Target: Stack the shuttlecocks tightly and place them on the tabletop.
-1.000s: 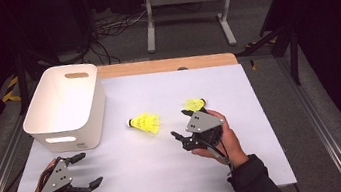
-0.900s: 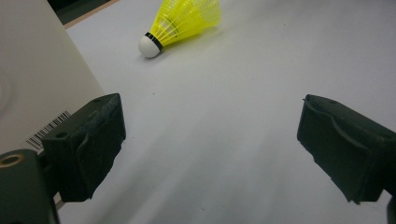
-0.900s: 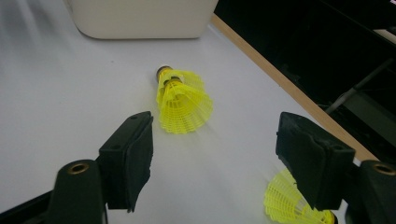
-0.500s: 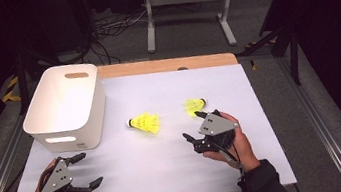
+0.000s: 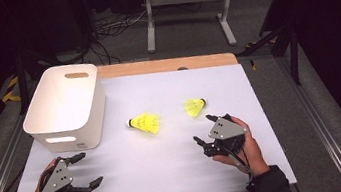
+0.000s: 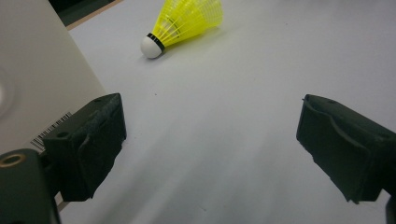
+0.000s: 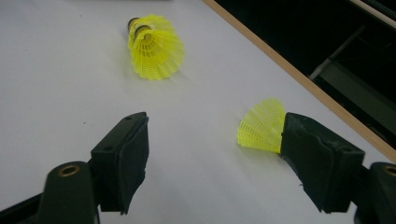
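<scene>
Since the earlier frame my right gripper (image 5: 208,134) backs off the right shuttlecock (image 5: 194,107), jaws just opening, empty. Left of it, near the bin (image 5: 66,108), my left gripper (image 5: 85,169) waits open. Next: regrasp.

Items on the counter (image 5: 257,83), by count. Shuttlecocks: two, both yellow, one with a white cork (image 5: 145,123) nearer the middle and one with a dark cork (image 5: 194,107) farther right. Bins: one white bin (image 5: 66,106) with handle cut-outs. Hand-held grippers: two, the left gripper (image 5: 81,171) and the right gripper (image 5: 203,130), each with two black fingers.
</scene>
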A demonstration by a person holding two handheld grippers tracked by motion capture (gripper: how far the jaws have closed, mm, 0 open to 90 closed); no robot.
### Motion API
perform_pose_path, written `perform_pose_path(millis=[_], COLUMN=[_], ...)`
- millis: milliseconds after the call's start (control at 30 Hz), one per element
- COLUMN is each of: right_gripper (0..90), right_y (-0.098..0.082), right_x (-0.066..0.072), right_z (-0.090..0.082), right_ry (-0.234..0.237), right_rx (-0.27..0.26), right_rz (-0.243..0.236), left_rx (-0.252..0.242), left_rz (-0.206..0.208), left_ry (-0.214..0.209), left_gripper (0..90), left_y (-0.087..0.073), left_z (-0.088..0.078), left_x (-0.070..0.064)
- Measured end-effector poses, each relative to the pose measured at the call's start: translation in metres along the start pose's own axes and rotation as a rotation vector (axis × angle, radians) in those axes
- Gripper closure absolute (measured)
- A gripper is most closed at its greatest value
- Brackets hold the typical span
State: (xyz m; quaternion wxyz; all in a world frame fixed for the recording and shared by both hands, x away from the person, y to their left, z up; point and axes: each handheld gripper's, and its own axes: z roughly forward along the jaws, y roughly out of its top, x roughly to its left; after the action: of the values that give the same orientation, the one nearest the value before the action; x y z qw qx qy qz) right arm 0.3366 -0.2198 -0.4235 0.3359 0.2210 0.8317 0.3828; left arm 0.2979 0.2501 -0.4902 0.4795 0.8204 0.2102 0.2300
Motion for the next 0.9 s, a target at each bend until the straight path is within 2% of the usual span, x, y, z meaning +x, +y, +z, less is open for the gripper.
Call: perform_pose_path(millis=[200,600,900], right_gripper=[24.2,22.4,19.2], right_y=[-0.011,-0.043,-0.059], right_x=[-0.001,0.0,0.002], right_z=[-0.001,-0.001,-0.003], right_ry=[-0.006,-0.022,-0.007], right_rx=[0.023,0.081,0.07], right_rz=[0.014,0.04,0.064], left_rx=[0.001,0.006,0.003], left_rz=[0.0,0.0,0.0], left_ry=[0.002,-0.001,0.002], left_gripper=[9.0,9.0,8.9], left_y=[0.0,0.0,0.0], left_z=[0.0,0.001,0.001], left_x=[-0.001,-0.001,-0.001])
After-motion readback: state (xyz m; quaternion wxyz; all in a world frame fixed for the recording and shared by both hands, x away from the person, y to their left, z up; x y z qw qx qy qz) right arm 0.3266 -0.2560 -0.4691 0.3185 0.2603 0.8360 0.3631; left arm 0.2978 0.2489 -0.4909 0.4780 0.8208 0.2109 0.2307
